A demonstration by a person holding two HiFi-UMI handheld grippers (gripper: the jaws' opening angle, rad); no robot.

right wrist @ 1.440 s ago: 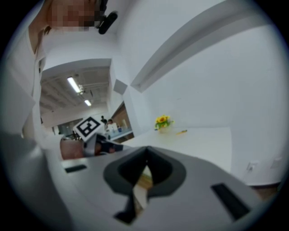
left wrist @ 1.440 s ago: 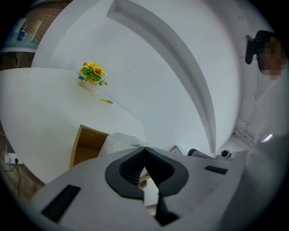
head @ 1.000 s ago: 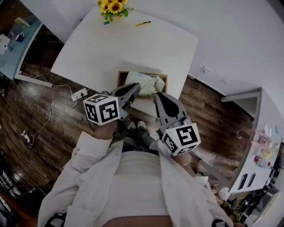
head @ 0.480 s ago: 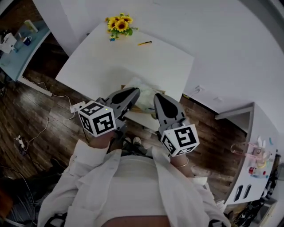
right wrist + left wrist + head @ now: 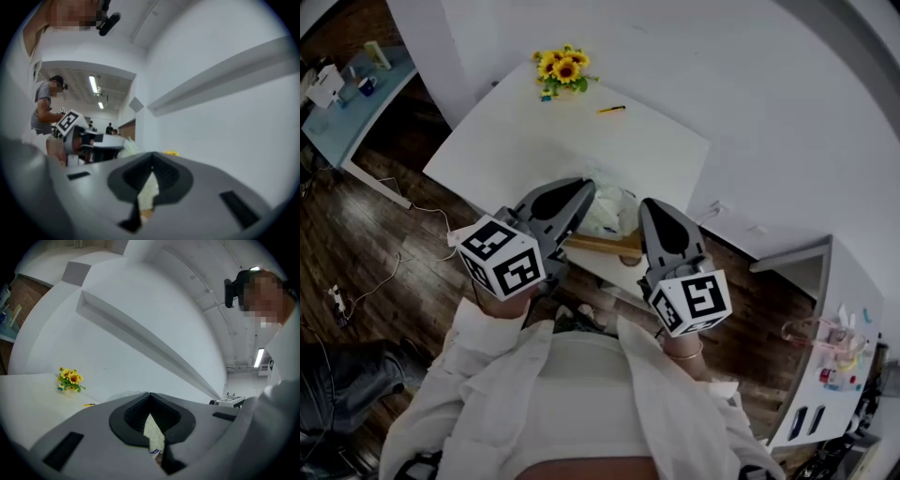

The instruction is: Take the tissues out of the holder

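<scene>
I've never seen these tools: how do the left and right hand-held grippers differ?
The left hand-held gripper slants in at the tissue pack from the left; the right hand-held gripper points nearly straight at its right side. The left marker cube shows two faces, edge toward the head view; the right marker cube shows mainly one. Both grippers are shut on the pack.

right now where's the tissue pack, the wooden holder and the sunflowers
tissue pack (image 5: pixel 611 206): head view, on its pale crumpled wrapper.
wooden holder (image 5: pixel 605 246): head view, on its wooden rim just below the pack.
sunflowers (image 5: pixel 563 69): head view, on the yellow blooms.
</scene>
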